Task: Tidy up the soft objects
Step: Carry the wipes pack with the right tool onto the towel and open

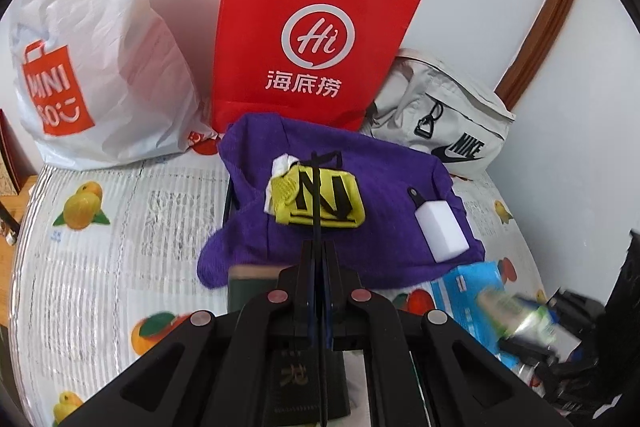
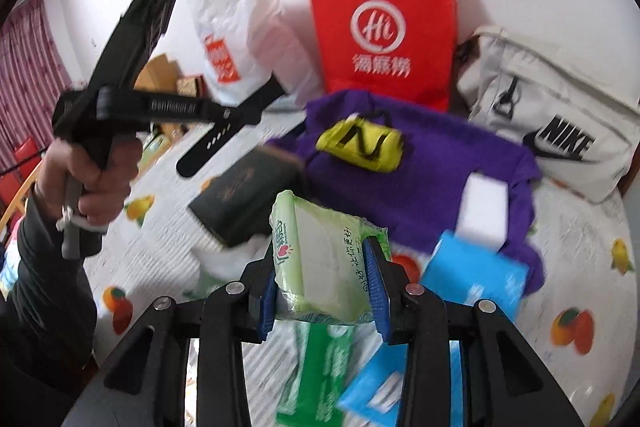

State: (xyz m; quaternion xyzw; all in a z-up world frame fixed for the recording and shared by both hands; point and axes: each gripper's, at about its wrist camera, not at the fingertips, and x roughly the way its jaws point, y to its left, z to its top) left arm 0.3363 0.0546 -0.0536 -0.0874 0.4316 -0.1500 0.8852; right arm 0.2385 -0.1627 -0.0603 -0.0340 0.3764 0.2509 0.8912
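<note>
Green tissue pack point(image 2: 324, 259), soft and plastic-wrapped, clamped in the jaws of the right gripper point(image 2: 320, 247), blue pads point(image 2: 378, 287) pressing in on both sides and dimpling the wrapper. Held up off the bench point(image 2: 168, 243), above a darker green pack point(image 2: 316, 367) and two blue packs point(image 2: 476, 279) lying on the fruit-print cover. Long axis running away from the camera, roughly along the fingers and leaning a little left, with the short width spanning the jaws. Straight ahead, beyond a purple cloth point(image 2: 420, 167) carrying a yellow pouch point(image 2: 360, 143) and a white foam block point(image 2: 484, 211), three bags standing against the wall: white plastic bag point(image 2: 236, 35) to the left, red paper bag point(image 2: 380, 27) in the middle, pale sports bag point(image 2: 560, 115) to the right. Probably bound for one of these, with the red bag most nearly in line with the pack's axis, though no bag mouth showing from here. Off to the left, gripped by a person's hand point(image 2: 92, 183), the left gripper point(image 1: 318, 251), jaws pressed together on nothing and aimed down at the yellow pouch. Nearer the white bag, but empty, so only the right hand carrying anything. Likely to need a forward reach over the purple cloth without brushing the pouch.
</note>
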